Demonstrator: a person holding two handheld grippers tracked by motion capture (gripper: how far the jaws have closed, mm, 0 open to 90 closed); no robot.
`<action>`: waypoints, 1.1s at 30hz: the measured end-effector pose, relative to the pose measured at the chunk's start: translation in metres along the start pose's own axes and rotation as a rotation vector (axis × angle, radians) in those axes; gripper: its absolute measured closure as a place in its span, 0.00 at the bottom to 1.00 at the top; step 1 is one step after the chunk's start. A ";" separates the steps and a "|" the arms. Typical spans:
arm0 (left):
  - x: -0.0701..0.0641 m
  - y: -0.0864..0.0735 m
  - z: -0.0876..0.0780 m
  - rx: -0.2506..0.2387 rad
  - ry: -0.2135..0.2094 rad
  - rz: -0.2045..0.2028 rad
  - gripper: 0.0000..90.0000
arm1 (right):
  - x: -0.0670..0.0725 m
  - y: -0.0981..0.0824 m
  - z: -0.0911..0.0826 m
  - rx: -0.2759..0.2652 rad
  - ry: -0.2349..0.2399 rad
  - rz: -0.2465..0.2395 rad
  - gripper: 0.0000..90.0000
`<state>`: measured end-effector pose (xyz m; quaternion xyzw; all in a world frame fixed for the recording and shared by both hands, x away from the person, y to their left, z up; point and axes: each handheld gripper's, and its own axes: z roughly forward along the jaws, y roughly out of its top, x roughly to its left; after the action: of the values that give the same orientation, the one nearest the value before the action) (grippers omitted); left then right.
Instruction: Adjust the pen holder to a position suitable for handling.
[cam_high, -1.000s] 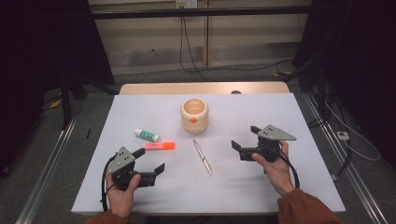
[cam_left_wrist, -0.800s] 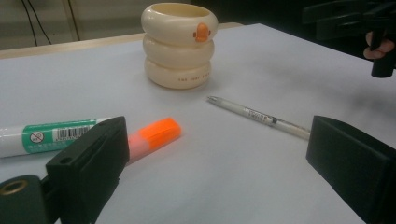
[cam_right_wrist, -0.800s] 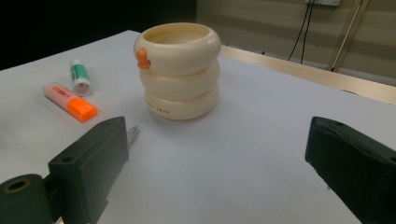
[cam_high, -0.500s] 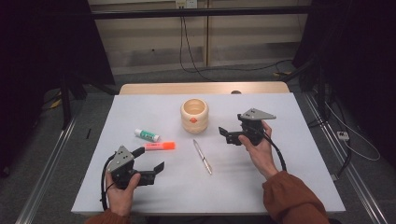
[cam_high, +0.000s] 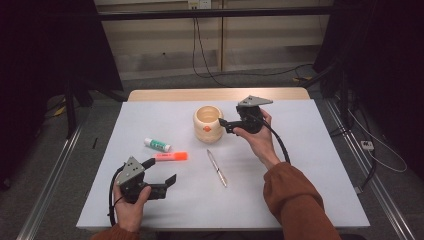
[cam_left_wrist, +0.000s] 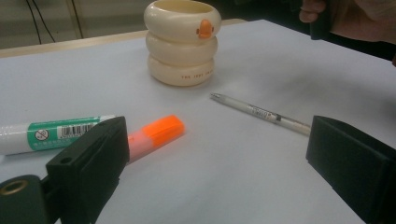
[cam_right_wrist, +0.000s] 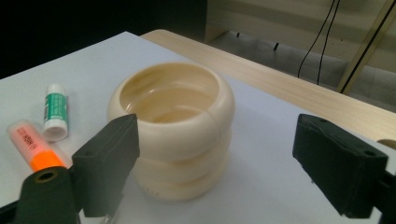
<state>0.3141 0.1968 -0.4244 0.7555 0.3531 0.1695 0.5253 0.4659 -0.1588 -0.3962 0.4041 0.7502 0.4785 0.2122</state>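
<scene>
A cream ringed cup (cam_high: 208, 123) with a small orange beak stands at the table's middle back. My right gripper (cam_high: 225, 125) hovers just to its right, jaws pointing at it. In the right gripper view the cup (cam_right_wrist: 173, 126) sits just ahead of my right gripper (cam_right_wrist: 215, 154), partly behind one jaw, and the pads do not press on it. Those jaws have just been closing a little and still stand open. My left gripper (cam_high: 160, 171) rests open at the front left, nothing between its jaws. An orange highlighter (cam_high: 171, 156), a green-and-white glue stick (cam_high: 157, 145) and a pen (cam_high: 217, 168) lie nearby.
The white tabletop (cam_high: 310, 165) has free room at the right and front. A wooden edge (cam_high: 165, 95) runs along the back. In the left gripper view the highlighter (cam_left_wrist: 156, 135) and glue stick (cam_left_wrist: 56, 133) lie by one jaw, the pen (cam_left_wrist: 261, 113) toward the other.
My right gripper has moved left and toward the back, from the table's right side up to the cup. The left gripper has stayed in place.
</scene>
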 end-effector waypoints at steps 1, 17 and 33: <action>0.000 0.000 0.000 0.001 0.000 0.001 0.06 | 0.000 0.000 0.000 0.000 0.000 0.000 0.18; -0.001 0.001 0.000 -0.001 -0.018 0.017 0.06 | -0.008 0.023 0.046 0.069 0.016 0.016 0.43; -0.001 0.000 0.001 0.002 -0.022 0.007 0.06 | -0.013 0.020 0.075 0.159 0.033 0.012 0.67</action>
<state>0.3140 0.1957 -0.4244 0.7590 0.3447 0.1628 0.5279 0.5346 -0.1235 -0.4134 0.4164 0.7867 0.4252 0.1642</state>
